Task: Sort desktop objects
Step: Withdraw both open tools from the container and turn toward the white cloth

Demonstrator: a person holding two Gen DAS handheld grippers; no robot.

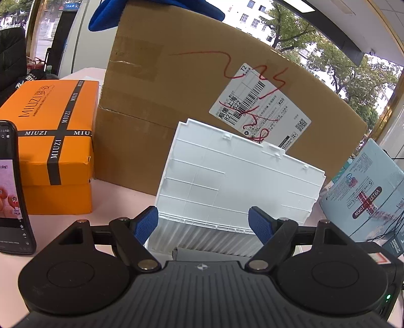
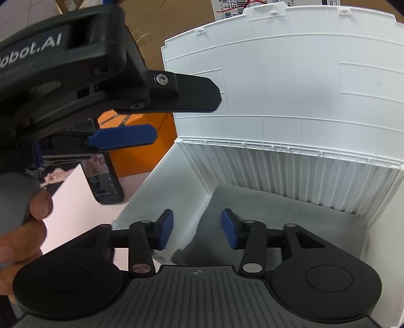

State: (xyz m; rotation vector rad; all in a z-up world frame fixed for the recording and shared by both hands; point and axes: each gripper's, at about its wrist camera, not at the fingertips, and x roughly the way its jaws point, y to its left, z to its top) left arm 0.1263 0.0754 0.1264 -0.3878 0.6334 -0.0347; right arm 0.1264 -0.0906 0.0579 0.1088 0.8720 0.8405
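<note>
A white plastic storage box [image 2: 161, 191] stands open on the pale pink table, its ribbed lid [image 1: 240, 171] leaning back against a big cardboard carton [image 1: 164, 101]. Grey lining [image 2: 277, 217] covers the box floor, and I see nothing lying on it. My right gripper [image 2: 198, 230] is open, hovering over the box's front left corner with nothing between its blue pads. My left gripper [image 1: 203, 223] is open just before the box's front edge, also holding nothing. In the right wrist view the left gripper [image 2: 185, 116] juts in from the upper left, with a hand [image 2: 32, 204] on its handle.
A lit phone [image 1: 12, 189] stands propped at the left, beside an orange MIUZI box [image 1: 55, 141]. A light blue carton [image 1: 366, 191] and a black device with cables [image 1: 378, 254] crowd the right. A blue cloth [image 1: 151, 10] hangs over the cardboard carton's top.
</note>
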